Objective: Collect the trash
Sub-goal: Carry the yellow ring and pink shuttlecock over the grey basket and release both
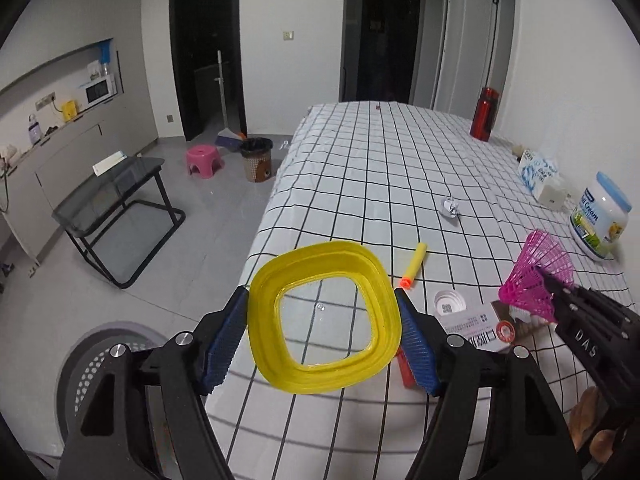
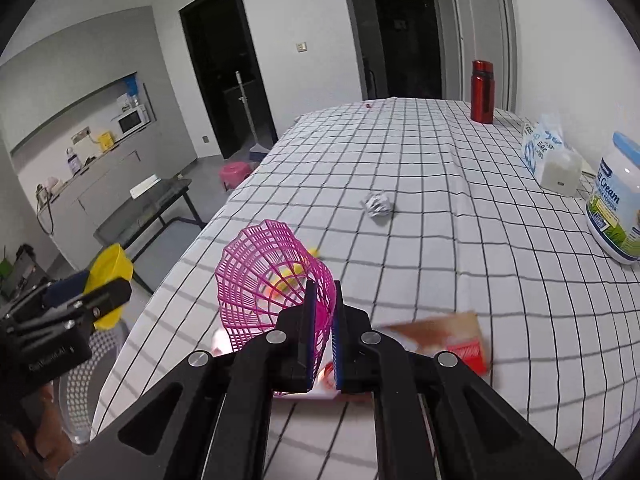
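Note:
My left gripper (image 1: 322, 330) is shut on a yellow plastic cup (image 1: 324, 322), mouth toward the camera, held over the table's near left edge; it also shows in the right wrist view (image 2: 110, 276). My right gripper (image 2: 322, 308) is shut on a pink mesh shuttlecock (image 2: 272, 280), held above the table; it shows in the left wrist view (image 1: 534, 280). On the checked tablecloth (image 1: 380, 184) lie a crumpled paper ball (image 1: 450, 206), a yellow foam dart (image 1: 414, 266), a white cap (image 1: 450, 303) and a printed carton (image 1: 480, 328).
A grey perforated bin (image 1: 100, 364) stands on the floor below the left gripper. A red bottle (image 1: 485, 114), tissue pack (image 1: 536, 168) and cream jar (image 1: 600, 216) stand along the table's right side. A brown bin (image 1: 257, 158), pink stool (image 1: 204, 160) and glass side table (image 1: 116, 200) are on the floor.

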Tool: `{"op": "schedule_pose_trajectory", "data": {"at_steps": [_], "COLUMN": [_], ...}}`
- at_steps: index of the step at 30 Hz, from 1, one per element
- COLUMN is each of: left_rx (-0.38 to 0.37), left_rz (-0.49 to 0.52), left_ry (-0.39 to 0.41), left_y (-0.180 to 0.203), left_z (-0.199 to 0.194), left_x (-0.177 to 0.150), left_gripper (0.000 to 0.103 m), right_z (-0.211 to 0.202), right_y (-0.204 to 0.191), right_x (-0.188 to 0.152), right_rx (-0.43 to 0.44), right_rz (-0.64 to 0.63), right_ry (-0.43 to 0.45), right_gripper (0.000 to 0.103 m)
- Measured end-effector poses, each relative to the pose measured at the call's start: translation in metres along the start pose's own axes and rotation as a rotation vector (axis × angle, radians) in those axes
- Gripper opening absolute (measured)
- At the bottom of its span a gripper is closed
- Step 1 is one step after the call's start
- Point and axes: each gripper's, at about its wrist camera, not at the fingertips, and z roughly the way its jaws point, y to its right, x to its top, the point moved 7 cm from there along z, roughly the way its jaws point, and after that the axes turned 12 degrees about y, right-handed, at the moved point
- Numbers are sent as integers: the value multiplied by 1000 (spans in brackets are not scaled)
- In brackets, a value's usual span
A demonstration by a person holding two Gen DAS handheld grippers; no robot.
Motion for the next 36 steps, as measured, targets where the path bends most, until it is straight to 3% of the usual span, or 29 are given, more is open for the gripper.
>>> {"op": "schedule_pose_trajectory", "data": {"at_steps": [11, 18, 26, 36], "left_rx": [53, 126, 250, 361], "left_rz": [-27, -75, -119, -161], "left_ry": [26, 24, 20, -25], "left_y": [-49, -110, -193, -259], "left_z": [-59, -86, -108, -103], "left_x": [-37, -57, -80, -106], "left_gripper": [69, 69, 70, 70], "right_z": [-40, -48, -37, -13], "right_y": [-72, -138, -209, -281], "right_x": [-33, -54, -76, -100], "right_rx": [101, 179, 265, 336], "right_rz": [-27, -65, -110, -180], "right_ry": [-9, -30, -76, -149], "right_gripper": [7, 7, 7, 7]}}
